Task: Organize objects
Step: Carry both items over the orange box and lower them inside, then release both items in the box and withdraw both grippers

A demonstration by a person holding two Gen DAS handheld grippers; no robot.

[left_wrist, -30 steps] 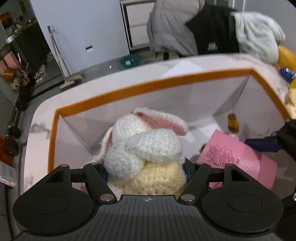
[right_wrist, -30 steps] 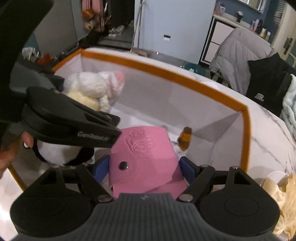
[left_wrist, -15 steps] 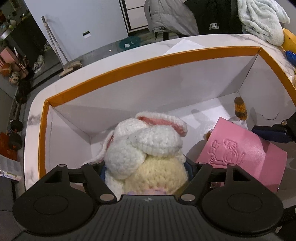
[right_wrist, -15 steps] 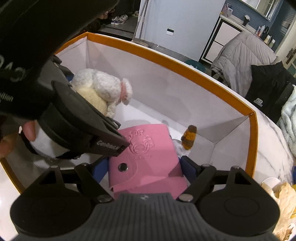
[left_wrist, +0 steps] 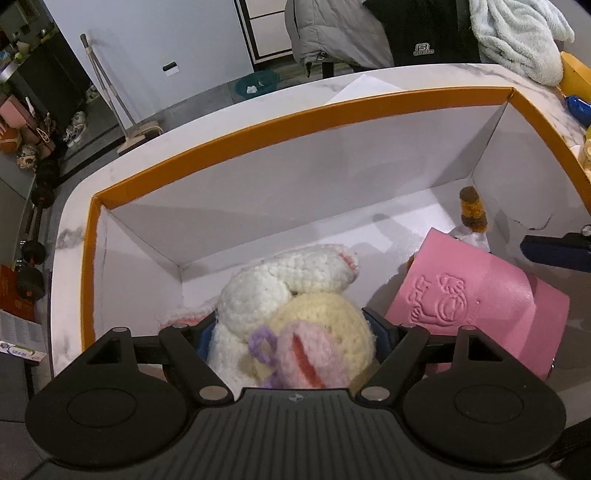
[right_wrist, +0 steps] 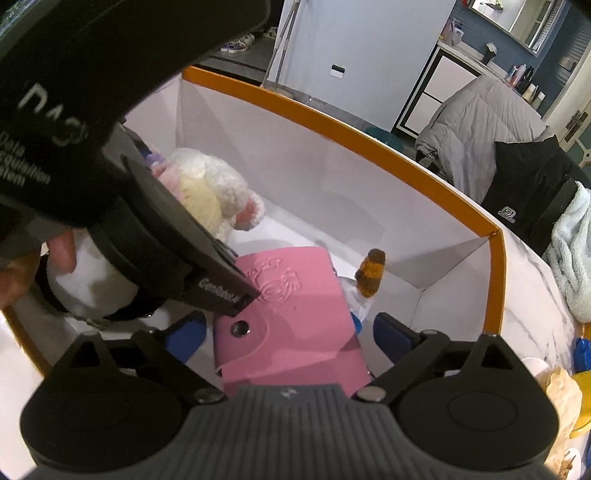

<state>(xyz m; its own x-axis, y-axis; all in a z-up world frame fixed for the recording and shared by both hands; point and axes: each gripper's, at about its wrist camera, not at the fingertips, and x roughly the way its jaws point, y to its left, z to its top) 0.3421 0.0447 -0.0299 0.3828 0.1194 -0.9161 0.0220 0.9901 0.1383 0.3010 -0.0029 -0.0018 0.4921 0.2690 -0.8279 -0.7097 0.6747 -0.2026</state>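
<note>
A white and cream crocheted bunny (left_wrist: 295, 295) lies low in the white box with the orange rim (left_wrist: 258, 136). My left gripper (left_wrist: 291, 332) straddles the bunny; its jaws are opening and the toy still fills the gap. In the right wrist view the bunny (right_wrist: 210, 188) shows under the left gripper (right_wrist: 166, 240). A pink snap wallet (right_wrist: 291, 317) sits between the fingers of my right gripper (right_wrist: 288, 332). Those jaws are opening too, with a gap on each side of the wallet. The wallet (left_wrist: 476, 310) leans beside the bunny.
A small brown and orange knitted figure (right_wrist: 371, 273) stands in the box's far corner. A black and white plush (right_wrist: 88, 280) lies by a person's fingers (right_wrist: 62, 247). The box sits on a marble table (left_wrist: 70, 236). Jackets (left_wrist: 340, 33) and a towel (left_wrist: 517, 37) hang behind.
Both pairs of jaws have widened. The bunny has tipped over, showing a pink and purple patch. The wallet now sits loose between the right fingers, which gripped it before.
</note>
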